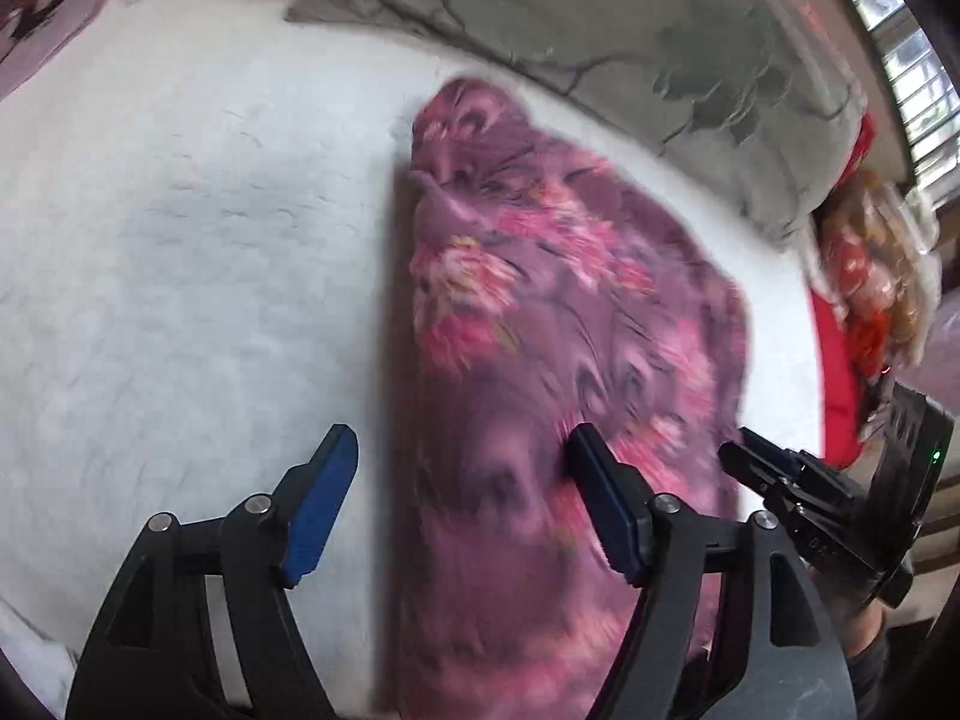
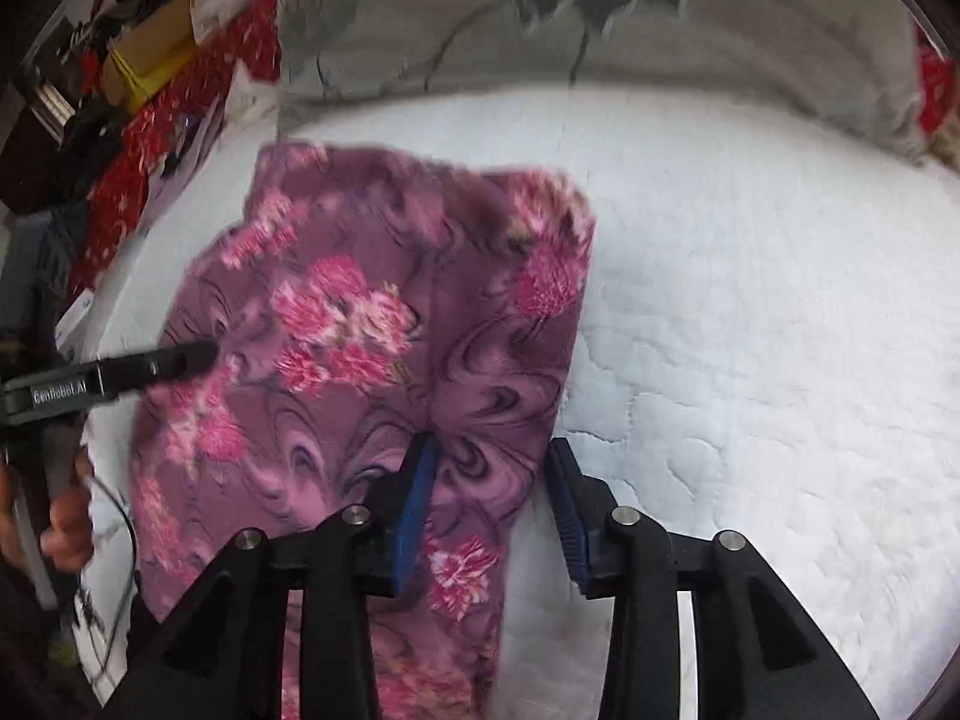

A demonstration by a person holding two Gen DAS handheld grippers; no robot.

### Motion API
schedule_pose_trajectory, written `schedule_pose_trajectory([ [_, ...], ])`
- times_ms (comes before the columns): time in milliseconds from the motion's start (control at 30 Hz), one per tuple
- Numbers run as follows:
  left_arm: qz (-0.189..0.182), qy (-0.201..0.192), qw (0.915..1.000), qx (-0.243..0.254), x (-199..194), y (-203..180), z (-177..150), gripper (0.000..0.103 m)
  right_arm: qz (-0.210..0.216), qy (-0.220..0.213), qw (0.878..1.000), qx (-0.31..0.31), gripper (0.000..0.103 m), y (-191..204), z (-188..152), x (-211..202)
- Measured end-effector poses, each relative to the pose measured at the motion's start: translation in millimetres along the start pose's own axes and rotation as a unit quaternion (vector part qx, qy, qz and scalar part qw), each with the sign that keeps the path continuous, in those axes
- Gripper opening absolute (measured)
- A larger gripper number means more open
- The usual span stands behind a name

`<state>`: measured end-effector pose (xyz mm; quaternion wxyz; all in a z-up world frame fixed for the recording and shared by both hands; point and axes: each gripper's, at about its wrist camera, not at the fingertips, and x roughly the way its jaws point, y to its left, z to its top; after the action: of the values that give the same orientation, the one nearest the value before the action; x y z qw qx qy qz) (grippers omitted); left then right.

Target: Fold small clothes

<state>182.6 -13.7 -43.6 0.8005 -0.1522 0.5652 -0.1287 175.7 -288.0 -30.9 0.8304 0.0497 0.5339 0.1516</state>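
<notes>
A purple garment with pink flowers (image 1: 564, 324) lies on the white quilted bed (image 1: 180, 240), stretching away from me. My left gripper (image 1: 462, 450) is open, straddling the garment's left edge, with its right finger over the cloth. In the right wrist view the same garment (image 2: 372, 330) lies at left; my right gripper (image 2: 492, 456) is open over its right edge, with the left finger on the cloth. The left gripper (image 2: 198, 357) shows at the left edge there, and the right gripper (image 1: 738, 450) shows at right in the left wrist view.
A grey patterned blanket (image 1: 630, 30) lies along the far side of the bed. Red patterned cloth (image 2: 156, 138) and cluttered items (image 2: 120, 48) sit beyond the bed's left edge. Red fabric (image 1: 840, 372) lies at the right. The white quilt (image 2: 750, 300) extends to the right.
</notes>
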Motion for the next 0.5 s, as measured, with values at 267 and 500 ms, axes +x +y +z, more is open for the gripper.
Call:
schedule_pose_trajectory([
  [267, 0.047, 0.005, 0.9983, 0.032, 4, -6, -46, 0.079, -0.065, 0.016, 0.993, -0.092, 0.038, 33, -54, -8],
  [500, 0.102, -0.011, 0.9911, 0.085, -12, -16, -80, 0.079, -0.067, 0.011, 0.996, -0.054, 0.042, 18, -79, -39],
])
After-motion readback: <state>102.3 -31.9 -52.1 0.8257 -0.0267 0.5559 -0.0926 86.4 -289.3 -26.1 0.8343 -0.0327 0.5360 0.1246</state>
